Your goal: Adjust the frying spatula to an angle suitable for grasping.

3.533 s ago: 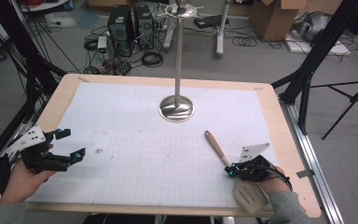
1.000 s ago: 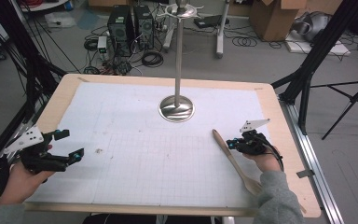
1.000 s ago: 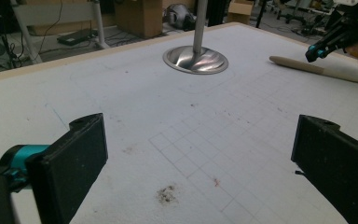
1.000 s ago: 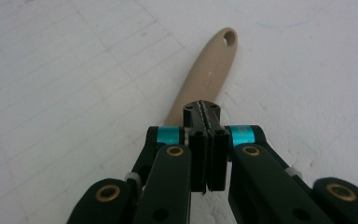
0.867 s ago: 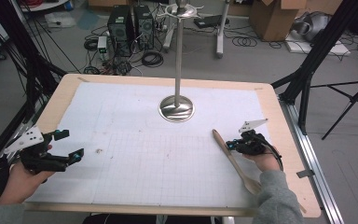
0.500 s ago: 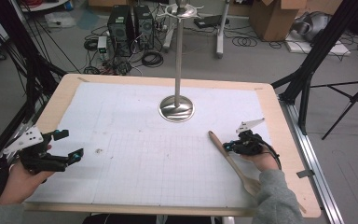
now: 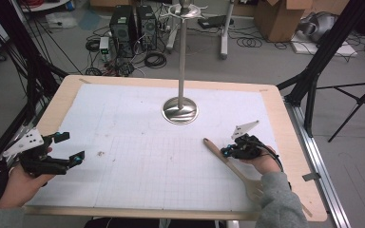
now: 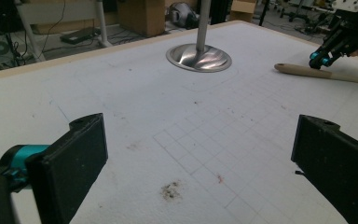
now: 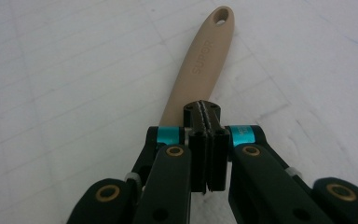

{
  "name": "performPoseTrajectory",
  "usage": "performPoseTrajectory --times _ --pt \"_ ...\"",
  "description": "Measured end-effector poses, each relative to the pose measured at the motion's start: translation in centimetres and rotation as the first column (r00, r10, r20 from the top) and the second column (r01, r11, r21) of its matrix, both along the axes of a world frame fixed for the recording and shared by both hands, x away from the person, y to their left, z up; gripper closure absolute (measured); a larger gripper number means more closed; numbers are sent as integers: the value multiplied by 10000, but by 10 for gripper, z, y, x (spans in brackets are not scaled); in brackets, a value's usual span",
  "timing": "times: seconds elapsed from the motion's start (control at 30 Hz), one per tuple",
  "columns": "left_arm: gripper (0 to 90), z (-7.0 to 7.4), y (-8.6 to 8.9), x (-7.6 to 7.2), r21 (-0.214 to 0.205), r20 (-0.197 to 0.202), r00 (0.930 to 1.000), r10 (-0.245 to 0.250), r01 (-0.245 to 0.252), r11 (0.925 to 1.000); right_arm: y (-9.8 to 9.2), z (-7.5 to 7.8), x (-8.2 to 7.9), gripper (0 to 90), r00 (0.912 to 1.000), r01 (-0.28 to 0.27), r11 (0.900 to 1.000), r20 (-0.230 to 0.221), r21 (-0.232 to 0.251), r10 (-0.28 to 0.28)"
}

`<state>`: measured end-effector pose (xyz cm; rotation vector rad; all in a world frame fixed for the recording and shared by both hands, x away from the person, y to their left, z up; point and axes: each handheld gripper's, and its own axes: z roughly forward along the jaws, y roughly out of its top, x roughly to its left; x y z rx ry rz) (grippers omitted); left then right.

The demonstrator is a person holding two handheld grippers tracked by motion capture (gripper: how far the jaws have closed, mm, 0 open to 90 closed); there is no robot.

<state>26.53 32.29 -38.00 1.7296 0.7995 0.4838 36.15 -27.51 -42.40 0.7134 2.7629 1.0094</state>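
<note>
Inspecting the right gripper [image 7: 226, 151], we find its jaws shut, pressing the wooden spatula [image 7: 228, 161] handle lying diagonally toward the stand [image 7: 180, 110]; left gripper [image 7: 71, 148] gapes empty, well apart

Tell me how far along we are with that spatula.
Little looks done: the spatula lies flat on the mat. In hand: the right gripper, jaws shut, sits at its handle without clamping it. The left gripper sits open. Left: grasp and lift it, perhaps toward the stand.
</note>
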Motion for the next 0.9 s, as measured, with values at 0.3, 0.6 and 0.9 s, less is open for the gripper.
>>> performPoseTrajectory --times 0.3,0.6,0.9 --pt "41 0 1 0 30 -1 10000 3 -3 10000 16 3 -3 900 9968 -799 9962 35 -345 800" --pt "41 0 0 0 54 -15 10000 3 -2 10000 20 4 -5 900 9947 -1010 9936 137 -512 1018" --pt "40 -1 1 1 92 -47 10000 10 -10 10000 30 4 -7 900 9914 -1277 9900 210 -597 1292"
